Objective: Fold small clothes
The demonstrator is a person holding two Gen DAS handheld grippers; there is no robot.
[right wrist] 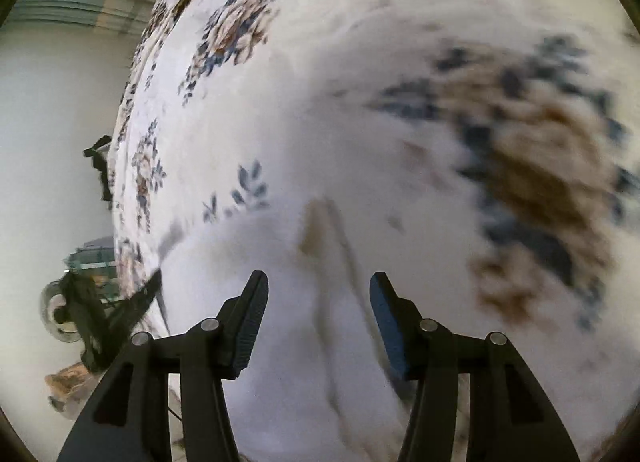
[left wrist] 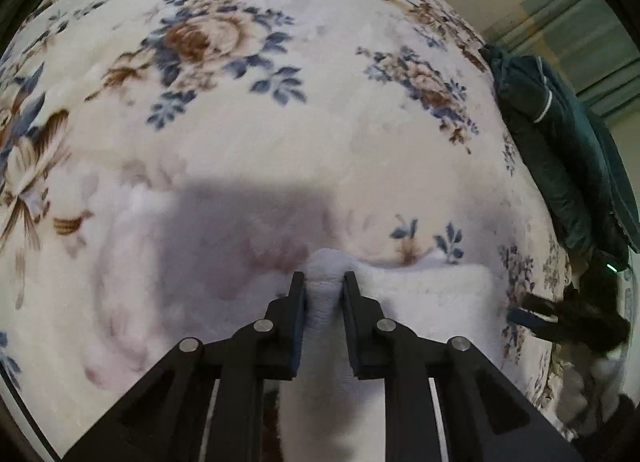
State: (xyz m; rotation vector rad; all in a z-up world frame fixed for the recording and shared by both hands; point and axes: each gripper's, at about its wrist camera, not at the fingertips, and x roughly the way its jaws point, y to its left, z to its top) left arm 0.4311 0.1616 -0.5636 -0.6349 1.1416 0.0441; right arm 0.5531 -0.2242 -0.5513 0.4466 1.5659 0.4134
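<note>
A small white fleecy garment (left wrist: 432,286) lies on a floral blanket (left wrist: 224,134). My left gripper (left wrist: 323,282) is shut on a bunched fold of the white garment, which hangs down between the fingers. My right gripper (right wrist: 319,284) is open and empty, held just above white cloth (right wrist: 304,342) with a brownish crease. The right gripper also shows at the right edge of the left wrist view (left wrist: 520,312), beside the garment's far end. The left gripper shows at the left of the right wrist view (right wrist: 156,286). The right wrist view is blurred.
A dark teal folded garment (left wrist: 568,150) lies at the blanket's right edge. Beyond the bed edge are a pale wall (right wrist: 52,110), a fan-like round object (right wrist: 60,318) and a brown patterned thing on the floor (right wrist: 68,386).
</note>
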